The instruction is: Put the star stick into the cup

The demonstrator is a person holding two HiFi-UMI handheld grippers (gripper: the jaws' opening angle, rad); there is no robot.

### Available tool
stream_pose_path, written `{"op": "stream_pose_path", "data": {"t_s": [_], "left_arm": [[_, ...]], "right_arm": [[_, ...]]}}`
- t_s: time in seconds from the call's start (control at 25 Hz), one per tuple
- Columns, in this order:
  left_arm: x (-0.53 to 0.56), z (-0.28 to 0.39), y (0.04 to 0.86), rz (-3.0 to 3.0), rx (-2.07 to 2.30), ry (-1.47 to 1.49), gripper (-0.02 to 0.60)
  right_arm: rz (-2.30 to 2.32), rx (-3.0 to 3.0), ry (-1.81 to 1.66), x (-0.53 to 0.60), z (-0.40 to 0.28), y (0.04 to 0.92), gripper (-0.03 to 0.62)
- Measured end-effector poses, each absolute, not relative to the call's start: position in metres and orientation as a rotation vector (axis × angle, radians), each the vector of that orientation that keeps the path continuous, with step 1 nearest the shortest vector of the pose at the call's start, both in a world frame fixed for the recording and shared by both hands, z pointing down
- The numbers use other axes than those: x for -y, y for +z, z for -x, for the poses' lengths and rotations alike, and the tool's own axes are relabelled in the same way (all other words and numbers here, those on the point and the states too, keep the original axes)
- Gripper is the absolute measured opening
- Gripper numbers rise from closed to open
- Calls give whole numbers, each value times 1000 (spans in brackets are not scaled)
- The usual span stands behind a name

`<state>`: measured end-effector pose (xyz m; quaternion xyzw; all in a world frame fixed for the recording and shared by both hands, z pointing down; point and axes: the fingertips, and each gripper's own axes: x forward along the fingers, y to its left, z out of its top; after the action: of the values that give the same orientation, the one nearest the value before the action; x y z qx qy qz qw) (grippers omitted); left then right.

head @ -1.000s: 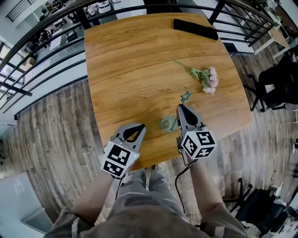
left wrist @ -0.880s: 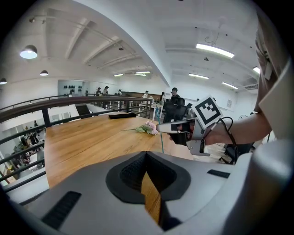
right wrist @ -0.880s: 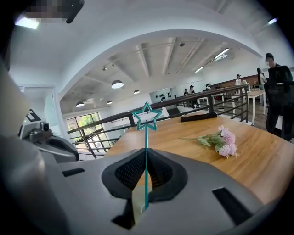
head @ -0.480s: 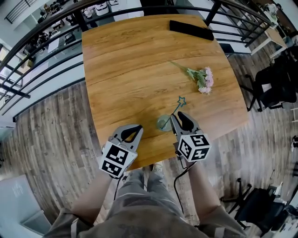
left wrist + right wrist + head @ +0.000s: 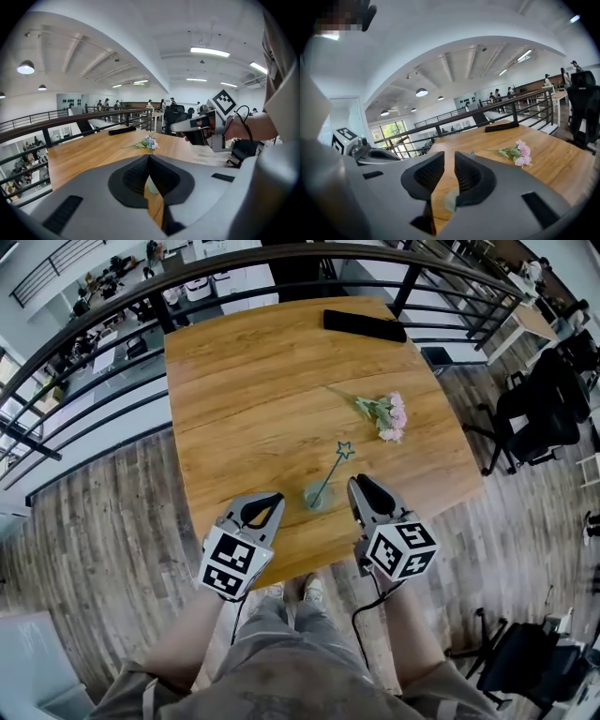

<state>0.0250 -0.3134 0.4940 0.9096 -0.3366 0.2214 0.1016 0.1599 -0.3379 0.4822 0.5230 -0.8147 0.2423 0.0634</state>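
Observation:
A small clear cup (image 5: 314, 497) stands on the wooden table (image 5: 244, 390) near its front edge. The star stick (image 5: 334, 467) leans in the cup, its blue star (image 5: 345, 448) pointing up and to the right. My right gripper (image 5: 359, 486) is just right of the cup, open, with nothing between its jaws. My left gripper (image 5: 270, 500) hovers left of the cup, shut and empty. In the right gripper view the gripper (image 5: 449, 157) shows a gap, with the cup (image 5: 450, 200) low behind it. In the left gripper view the gripper (image 5: 149, 157) has its tips together.
A pink flower sprig (image 5: 382, 415) lies on the table beyond the cup, and a flat black object (image 5: 364, 325) lies at the far edge. A black railing (image 5: 84, 343) runs behind and beside the table. An office chair (image 5: 539, 409) stands at the right.
My right gripper opened, let go of the star stick and drew back to the right. The stick now stands free in the cup. The left gripper has barely moved.

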Motion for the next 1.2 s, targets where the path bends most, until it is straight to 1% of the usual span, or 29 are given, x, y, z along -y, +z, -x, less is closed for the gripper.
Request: {"op": "stream_pose_path", "data": {"t_s": [0.08, 0.36, 0.6, 0.92, 1.2], "left_arm": [[313, -26, 480, -2716, 1011, 648, 17], [305, -33, 422, -2851, 1082, 646, 17], [285, -44, 380, -3006, 1137, 625, 17], [262, -53, 362, -3060, 1110, 593, 17], [246, -57, 356, -3057, 1093, 552, 17]], "right_arm": [[-1587, 2507, 730, 332, -164, 459, 80], [-1645, 2582, 455, 303, -181, 378, 48], [-1625, 2637, 295, 264, -184, 333, 41], [-1547, 2690, 240, 218, -176, 311, 35], [-1459, 2667, 240, 199, -168, 323, 35]]}}
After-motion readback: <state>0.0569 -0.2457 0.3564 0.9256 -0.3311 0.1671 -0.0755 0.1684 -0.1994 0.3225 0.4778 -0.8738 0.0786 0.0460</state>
